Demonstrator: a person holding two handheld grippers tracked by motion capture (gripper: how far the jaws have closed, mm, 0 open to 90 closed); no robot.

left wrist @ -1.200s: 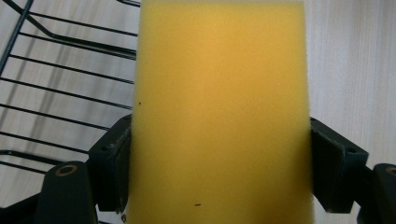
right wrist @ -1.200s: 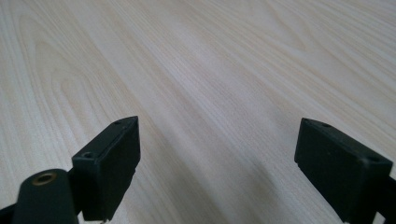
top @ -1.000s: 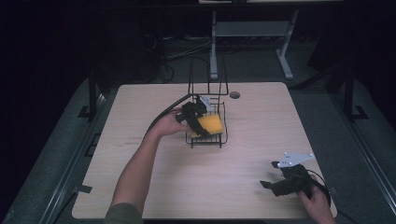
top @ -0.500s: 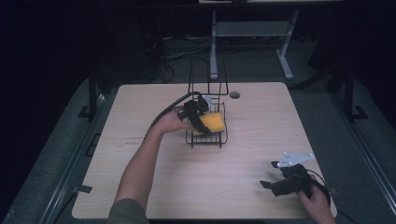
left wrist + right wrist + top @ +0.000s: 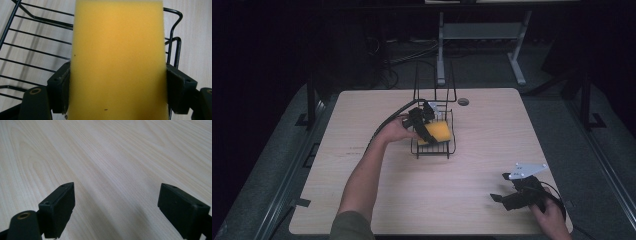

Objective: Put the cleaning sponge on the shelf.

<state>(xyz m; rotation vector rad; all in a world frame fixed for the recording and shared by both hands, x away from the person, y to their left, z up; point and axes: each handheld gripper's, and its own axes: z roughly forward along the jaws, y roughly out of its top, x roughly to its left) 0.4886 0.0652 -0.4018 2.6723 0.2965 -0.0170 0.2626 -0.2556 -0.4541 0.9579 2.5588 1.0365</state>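
A yellow sponge is held over the black wire rack near the middle of the table. My left gripper is shut on it; in the left gripper view the sponge sits between both pads with the rack's wires beneath. My right gripper rests low at the table's front right, open, with bare wood between its fingers.
The rack has a tall wire back on its far side. A round cable hole lies behind it on the wooden table. A metal stand is on the floor beyond.
The left gripper and sponge have shifted slightly within the rack. The right gripper has not moved.
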